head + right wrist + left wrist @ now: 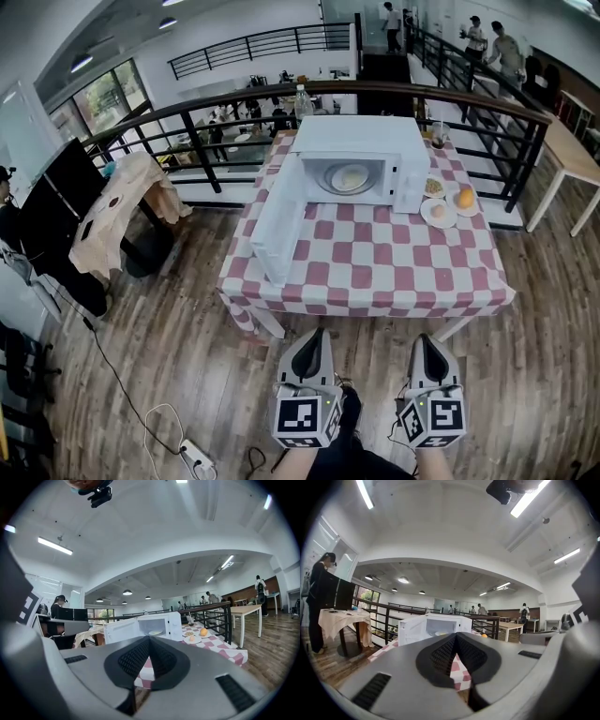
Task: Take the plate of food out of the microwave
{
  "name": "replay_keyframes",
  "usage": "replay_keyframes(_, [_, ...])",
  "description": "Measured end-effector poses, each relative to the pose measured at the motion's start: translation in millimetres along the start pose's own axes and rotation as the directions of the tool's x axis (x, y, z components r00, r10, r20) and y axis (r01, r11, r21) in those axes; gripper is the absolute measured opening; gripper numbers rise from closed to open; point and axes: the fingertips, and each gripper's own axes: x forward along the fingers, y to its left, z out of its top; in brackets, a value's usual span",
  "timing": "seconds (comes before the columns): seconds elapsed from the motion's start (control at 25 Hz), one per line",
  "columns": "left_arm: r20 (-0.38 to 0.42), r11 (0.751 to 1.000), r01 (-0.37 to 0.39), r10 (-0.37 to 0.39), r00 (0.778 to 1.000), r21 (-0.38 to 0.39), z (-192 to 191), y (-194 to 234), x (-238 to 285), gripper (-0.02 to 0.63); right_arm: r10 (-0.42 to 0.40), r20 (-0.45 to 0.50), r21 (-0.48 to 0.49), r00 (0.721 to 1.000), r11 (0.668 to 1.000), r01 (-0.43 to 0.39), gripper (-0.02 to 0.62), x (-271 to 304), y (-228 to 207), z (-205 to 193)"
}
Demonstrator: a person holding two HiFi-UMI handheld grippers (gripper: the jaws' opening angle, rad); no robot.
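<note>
A white microwave (pixel 356 150) stands at the back of a red-and-white checked table (pixel 375 272), its door (pixel 279 220) swung wide open to the left. Inside it lies a pale plate of food (pixel 351 178). My left gripper (pixel 314 336) and right gripper (pixel 424 339) hover side by side over the floor, short of the table's near edge, both shut and empty. The left gripper view shows the microwave (pixel 423 624) and plate (pixel 440 633) far beyond the closed left gripper (pixel 456 637). In the right gripper view the plate (pixel 155 632) sits past the closed right gripper (pixel 149 639).
Small plates with food (pixel 438 212) and an orange (pixel 465 198) sit right of the microwave, a bottle (pixel 302 101) behind it. A black railing (pixel 187 122) runs behind the table. A cloth-draped table (pixel 122 202) stands left, with a person (pixel 318 597) beside it. A power strip (pixel 197 457) lies on the floor.
</note>
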Motion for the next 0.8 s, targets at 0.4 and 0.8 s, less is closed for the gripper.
replay_keyframes(0.4, [0.005, 1.0, 0.014, -0.014, 1.0, -0.012, 2.5, 15.0, 56.7, 0.011, -0.015, 0.013, -0.004, 1.0, 1.0, 0.015, -0.002, 54.6, -11.7, 9.8])
replay_keyframes(0.8, [0.02, 1.0, 0.026, -0.026, 0.999, -0.008, 18.4, 47.2, 124.6, 0.011, -0.008, 0.019, -0.026, 1.0, 1.0, 0.008, -0.002, 130.7, -5.4, 27.6])
